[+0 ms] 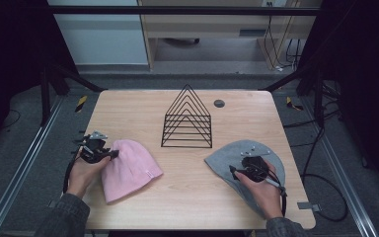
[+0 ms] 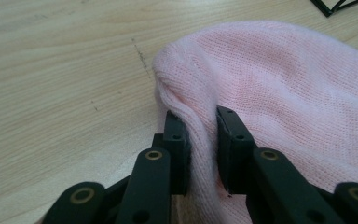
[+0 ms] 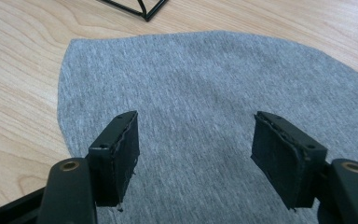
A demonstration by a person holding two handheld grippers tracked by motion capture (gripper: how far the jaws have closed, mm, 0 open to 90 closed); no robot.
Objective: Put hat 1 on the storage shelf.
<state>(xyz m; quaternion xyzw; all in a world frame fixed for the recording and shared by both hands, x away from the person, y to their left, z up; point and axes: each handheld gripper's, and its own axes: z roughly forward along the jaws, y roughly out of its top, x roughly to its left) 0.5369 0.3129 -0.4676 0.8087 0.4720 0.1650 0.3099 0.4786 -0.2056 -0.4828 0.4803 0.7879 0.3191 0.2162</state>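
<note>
A pink beanie (image 1: 128, 170) lies flat on the left half of the wooden table (image 1: 128, 106). My left gripper (image 1: 112, 154) is at its upper left edge. In the left gripper view the pink beanie (image 2: 284, 79) is bunched into a fold, and the left gripper (image 2: 201, 116) is shut on that fold. A grey beanie (image 1: 227, 160) lies flat on the right half of the table. My right gripper (image 1: 233, 170) hovers over its middle. In the right gripper view the right gripper (image 3: 196, 121) stands open above the grey beanie (image 3: 205, 79), with nothing between its pads.
A black wire rack (image 1: 187, 121) with a triangular outline stands at the table's centre, behind both hats. A small round grommet (image 1: 219, 103) sits in the tabletop behind the rack. Bare wood runs between the two hats. Dark frame posts flank the table.
</note>
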